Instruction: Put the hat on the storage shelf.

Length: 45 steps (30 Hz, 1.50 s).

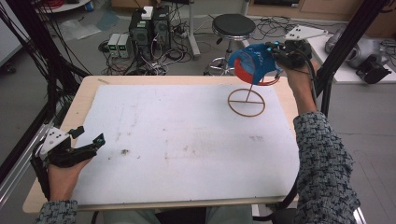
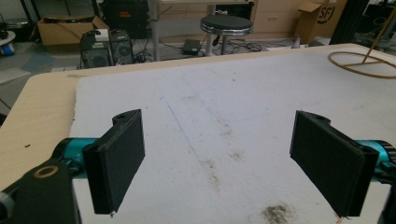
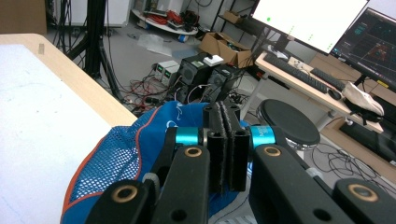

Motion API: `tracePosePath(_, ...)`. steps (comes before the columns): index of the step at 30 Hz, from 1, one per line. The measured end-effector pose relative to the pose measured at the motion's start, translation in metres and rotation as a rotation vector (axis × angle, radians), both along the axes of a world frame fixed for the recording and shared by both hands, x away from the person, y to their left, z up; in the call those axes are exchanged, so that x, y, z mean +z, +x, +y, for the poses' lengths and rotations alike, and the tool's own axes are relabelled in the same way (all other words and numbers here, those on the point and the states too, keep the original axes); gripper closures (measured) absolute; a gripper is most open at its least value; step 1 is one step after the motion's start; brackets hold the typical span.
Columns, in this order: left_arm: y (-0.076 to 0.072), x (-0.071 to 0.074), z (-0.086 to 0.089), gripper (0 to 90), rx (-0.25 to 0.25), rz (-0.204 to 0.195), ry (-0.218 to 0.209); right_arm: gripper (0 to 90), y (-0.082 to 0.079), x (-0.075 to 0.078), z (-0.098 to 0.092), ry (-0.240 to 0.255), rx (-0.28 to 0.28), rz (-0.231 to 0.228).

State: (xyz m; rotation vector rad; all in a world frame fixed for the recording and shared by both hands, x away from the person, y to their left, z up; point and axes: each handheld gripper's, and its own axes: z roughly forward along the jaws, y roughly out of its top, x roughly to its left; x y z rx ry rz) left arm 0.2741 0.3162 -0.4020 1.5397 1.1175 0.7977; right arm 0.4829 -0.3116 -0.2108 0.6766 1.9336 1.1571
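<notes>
Looking down from above the counter (image 1: 187, 140); riding close behind each tool, both facing the stool (image 2: 226, 23) beyond.

A grey floor (image 1: 42, 79) fills the upper part of the high view, strewn with black cables (image 1: 175, 53). At top centre stand two dark computer towers (image 1: 149, 25) with two small pale boxes (image 1: 119, 45) to their left. A round black stool (image 1: 233, 25) on a chrome base stands right of them. Black frame posts (image 1: 355, 42) rise at both edges. At upper right a white side table (image 1: 359, 70) carries dark gear. In the right gripper view, upper right, two lit monitors (image 3: 310, 18) stand on a wooden desk (image 3: 299, 77) with a keyboard (image 3: 292, 72); cardboard boxes (image 3: 229, 51) sit on the floor at top centre.
</notes>
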Motion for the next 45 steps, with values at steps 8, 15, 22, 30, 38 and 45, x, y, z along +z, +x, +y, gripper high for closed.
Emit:
tracePosePath(8, 0.000, -0.001, -0.001, 18.1, -0.001, 0.003, 0.003, 89.3, -0.001, -0.002, 0.001, 0.002, -0.005, 0.045)
tracePosePath(15, 0.001, -0.002, -0.002, 18.1, -0.007, 0.006, 0.006, 89.3, -0.005, -0.003, -0.002, -0.022, -0.015, 0.058)
tracePosePath(22, 0.002, -0.003, -0.002, 18.1, -0.003, 0.011, 0.003, 89.4, -0.008, -0.021, -0.011, 0.019, -0.037, 0.041)
tracePosePath(30, 0.002, -0.005, -0.004, 18.1, -0.009, 0.016, 0.008, 89.4, -0.012, -0.026, -0.017, 0.022, -0.055, 0.046)
tracePosePath(38, 0.003, -0.006, -0.006, 18.1, -0.014, 0.022, 0.009, 89.3, -0.020, -0.014, -0.025, 0.035, -0.061, 0.031)
tracePosePath(45, 0.003, -0.005, -0.007, 18.1, -0.018, 0.019, 0.010, 89.3, -0.017, -0.025, -0.022, 0.043, -0.056, 0.050)
